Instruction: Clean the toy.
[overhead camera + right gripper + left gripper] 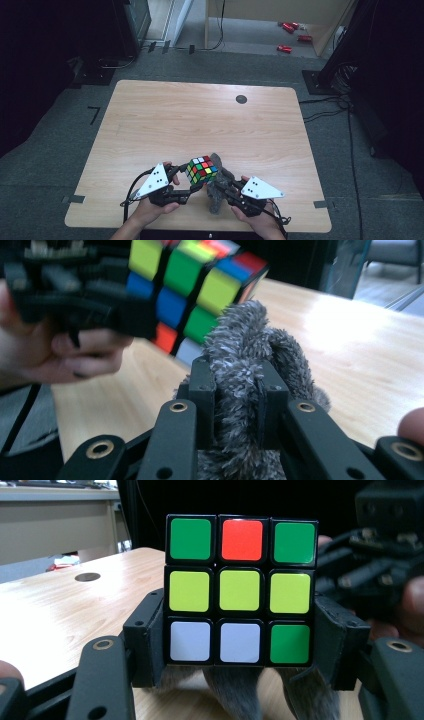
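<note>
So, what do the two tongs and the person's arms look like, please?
Both tongs, left and right, are black linkage frames. Each carries a grey three-cornered plate with small dark dots on top. A black cable trails from each towards the person. In the gripper views the black jaw arms show brass-coloured rivet rings at the joints and flat rectangular pads. The forearms entering from below are bare, with no sleeves in sight.

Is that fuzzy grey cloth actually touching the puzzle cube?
Touching. In the right gripper view the top of the grey cloth presses against the cube, with no gap between them. In the left gripper view its fibres hang from under the cube's bottom edge.
</note>
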`<act>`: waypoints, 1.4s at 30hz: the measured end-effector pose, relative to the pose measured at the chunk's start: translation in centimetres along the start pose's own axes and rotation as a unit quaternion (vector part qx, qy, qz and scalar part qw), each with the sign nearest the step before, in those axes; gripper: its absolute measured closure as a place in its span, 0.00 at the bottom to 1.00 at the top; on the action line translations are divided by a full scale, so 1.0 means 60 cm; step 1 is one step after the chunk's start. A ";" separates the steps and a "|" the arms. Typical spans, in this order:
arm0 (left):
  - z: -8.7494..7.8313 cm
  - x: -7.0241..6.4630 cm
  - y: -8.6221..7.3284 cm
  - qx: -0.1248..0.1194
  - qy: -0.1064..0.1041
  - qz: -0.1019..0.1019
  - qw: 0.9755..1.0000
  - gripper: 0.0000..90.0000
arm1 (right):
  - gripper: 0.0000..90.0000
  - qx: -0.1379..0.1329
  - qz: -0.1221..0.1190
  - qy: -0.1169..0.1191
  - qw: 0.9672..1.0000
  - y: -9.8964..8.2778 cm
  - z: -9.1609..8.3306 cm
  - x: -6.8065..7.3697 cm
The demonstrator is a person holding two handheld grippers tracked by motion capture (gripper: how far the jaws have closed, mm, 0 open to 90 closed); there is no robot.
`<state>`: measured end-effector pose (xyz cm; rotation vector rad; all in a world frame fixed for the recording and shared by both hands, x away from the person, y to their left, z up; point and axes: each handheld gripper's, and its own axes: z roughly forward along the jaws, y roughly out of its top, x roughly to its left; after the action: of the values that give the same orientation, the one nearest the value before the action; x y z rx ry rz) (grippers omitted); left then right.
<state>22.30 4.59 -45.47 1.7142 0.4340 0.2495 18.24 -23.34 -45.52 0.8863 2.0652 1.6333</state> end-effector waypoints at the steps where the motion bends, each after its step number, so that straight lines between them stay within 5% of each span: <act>1: 0.000 0.000 0.000 0.001 -0.002 0.000 1.000 0.39 | 0.84 -0.008 0.008 0.000 1.000 0.002 -0.004 -0.004; 5: 0.002 -0.004 0.001 0.002 -0.012 0.001 1.000 0.39 | 0.84 -0.012 0.013 -0.002 1.000 0.003 -0.009 -0.011; 12: -0.003 0.005 0.002 -0.007 -0.008 -0.014 1.000 0.39 | 0.83 0.024 -0.010 0.035 0.999 -0.006 0.004 0.001; 18: -0.001 0.001 0.000 -0.005 -0.004 -0.007 1.000 0.39 | 0.83 -0.008 0.005 0.020 1.000 0.004 -0.006 -0.007; 22: -0.008 0.012 0.007 -0.032 0.007 -0.041 0.999 0.39 | 0.84 0.001 0.007 0.025 1.000 -0.001 -0.002 -0.003; 27: -0.009 0.013 0.014 -0.058 0.002 -0.069 0.996 0.39 | 0.84 0.025 0.000 0.042 0.999 -0.022 0.034 0.036; 32: 0.003 0.002 0.010 -0.053 -0.005 -0.067 0.996 0.39 | 0.84 0.002 -0.004 0.034 0.999 -0.012 0.041 0.060; 38: 0.001 0.004 0.011 -0.058 -0.001 -0.072 0.996 0.39 | 0.84 -0.015 0.038 -0.014 0.999 -0.013 0.032 0.037; 42: 0.008 0.000 0.009 -0.052 -0.006 -0.071 0.996 0.39 | 0.84 -0.010 0.037 -0.007 0.999 -0.014 0.036 0.043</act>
<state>22.56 4.05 -45.02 1.5736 0.5237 0.1558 17.49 -20.14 -46.67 0.9759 2.0261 1.6785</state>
